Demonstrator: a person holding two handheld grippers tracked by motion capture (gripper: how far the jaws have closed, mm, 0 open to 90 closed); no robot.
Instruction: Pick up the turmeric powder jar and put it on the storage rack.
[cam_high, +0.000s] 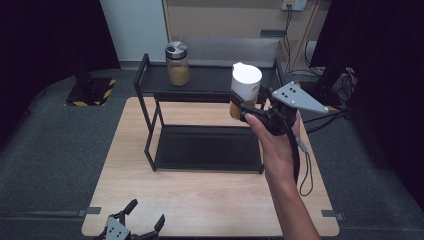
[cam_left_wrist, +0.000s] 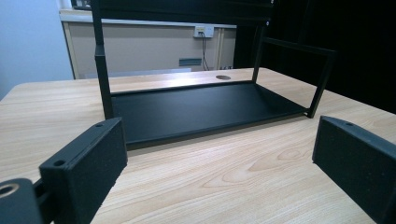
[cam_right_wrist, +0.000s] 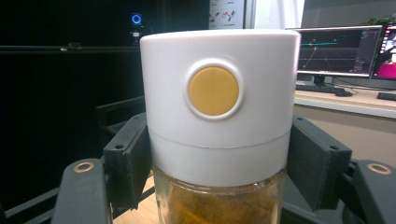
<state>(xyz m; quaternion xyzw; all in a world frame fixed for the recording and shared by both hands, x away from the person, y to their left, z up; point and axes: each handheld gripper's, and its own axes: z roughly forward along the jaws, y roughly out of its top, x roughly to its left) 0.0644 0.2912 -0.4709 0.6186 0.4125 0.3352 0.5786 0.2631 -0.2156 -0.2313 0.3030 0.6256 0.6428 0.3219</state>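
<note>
Currently: right gripper (cam_high: 248, 107) fingers (cam_right_wrist: 128, 158) pinch the white-lidded spice jar (cam_high: 244, 90), held aloft beside the rack's top shelf (cam_high: 210, 79). Left gripper (cam_high: 134, 225) rests spread on the bench (cam_high: 200, 200). Advice: keep jar upright, clear the shelf rail, set down well apart from the steel-lidded jar (cam_high: 177, 63).

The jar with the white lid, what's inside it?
The jar with the white lid, held by the right gripper, has brownish-yellow powder inside. The white lid hides how high it reaches.
</note>
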